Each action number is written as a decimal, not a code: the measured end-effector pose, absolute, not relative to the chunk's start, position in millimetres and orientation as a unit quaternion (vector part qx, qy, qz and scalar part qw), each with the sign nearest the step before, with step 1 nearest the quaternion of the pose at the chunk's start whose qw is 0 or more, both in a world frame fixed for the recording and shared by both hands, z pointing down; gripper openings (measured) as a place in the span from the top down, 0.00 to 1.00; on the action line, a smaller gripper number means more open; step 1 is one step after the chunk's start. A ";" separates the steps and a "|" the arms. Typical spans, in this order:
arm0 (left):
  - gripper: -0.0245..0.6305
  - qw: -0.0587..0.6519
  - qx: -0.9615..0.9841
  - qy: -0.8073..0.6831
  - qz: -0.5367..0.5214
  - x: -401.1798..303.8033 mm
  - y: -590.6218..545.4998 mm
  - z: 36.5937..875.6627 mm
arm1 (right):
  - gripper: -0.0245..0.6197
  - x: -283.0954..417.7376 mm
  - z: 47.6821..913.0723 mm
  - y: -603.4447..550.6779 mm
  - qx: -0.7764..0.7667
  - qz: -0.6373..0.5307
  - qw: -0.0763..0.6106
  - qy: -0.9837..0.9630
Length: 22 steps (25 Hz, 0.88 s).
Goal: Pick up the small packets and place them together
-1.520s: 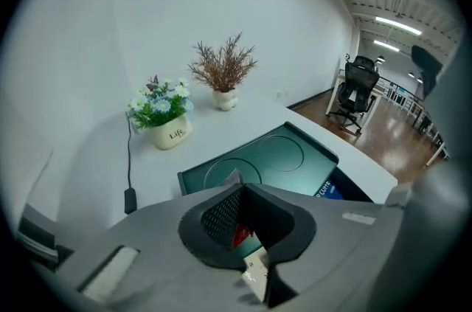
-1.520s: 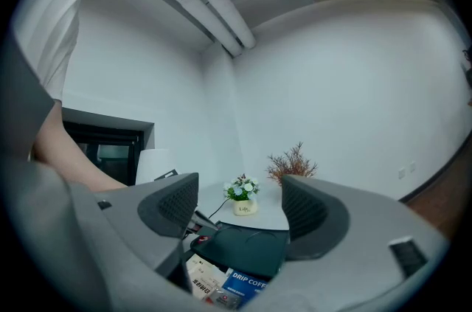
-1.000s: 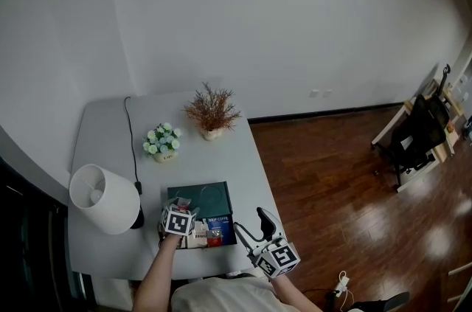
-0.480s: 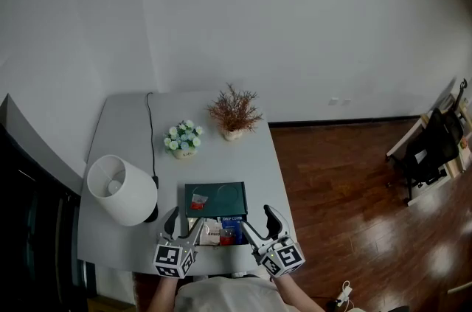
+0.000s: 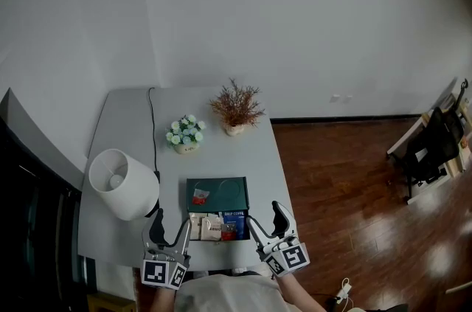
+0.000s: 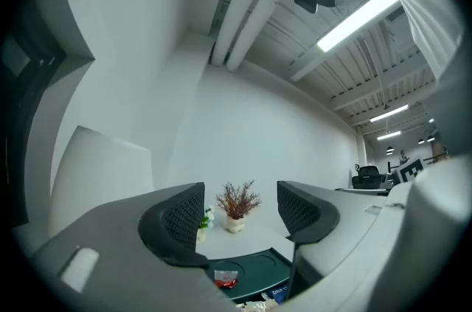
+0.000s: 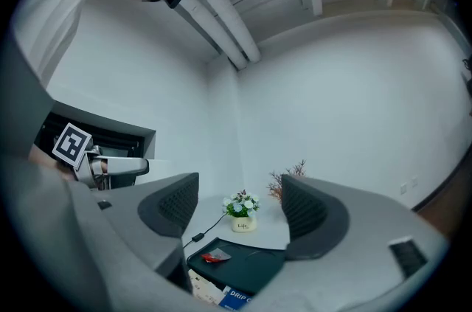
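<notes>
Left gripper [image 6: 240, 201]: jaws apart and closing, nothing between the pads. Seen through the gap, a potted dried plant [image 6: 236, 200] stands upright on the pale table [image 6: 247, 245]. Nearer, a dark green tray [image 6: 258, 270] carries one red packet [image 6: 226, 279]. A blue packet [image 6: 279, 293] lies just beside the tray's near edge. A white lampshade [image 6: 96, 178] stands at left.
</notes>
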State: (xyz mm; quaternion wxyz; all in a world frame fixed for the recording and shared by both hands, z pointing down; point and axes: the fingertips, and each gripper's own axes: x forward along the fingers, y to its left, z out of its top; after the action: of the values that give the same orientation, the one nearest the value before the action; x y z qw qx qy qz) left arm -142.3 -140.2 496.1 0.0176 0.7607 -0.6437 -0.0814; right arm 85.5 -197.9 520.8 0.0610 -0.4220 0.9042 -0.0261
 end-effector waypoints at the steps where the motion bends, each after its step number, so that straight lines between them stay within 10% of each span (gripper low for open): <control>1: 0.50 0.010 0.763 -0.643 -0.074 -141.5 -141.1 493.9 | 0.43 85.6 519.4 -197.2 -0.422 -0.024 0.061 0.904; 22: 0.61 0.216 0.833 -0.395 0.323 -7.4 -176.2 756.5 | 0.43 115.7 533.5 -184.5 -0.437 -0.042 0.045 0.897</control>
State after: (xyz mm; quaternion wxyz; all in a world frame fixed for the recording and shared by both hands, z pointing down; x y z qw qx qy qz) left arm -7.4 -176.2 756.5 0.2160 0.8325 -0.3949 0.3229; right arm 115.7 -184.5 533.5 0.0446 -0.4369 0.8974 -0.0418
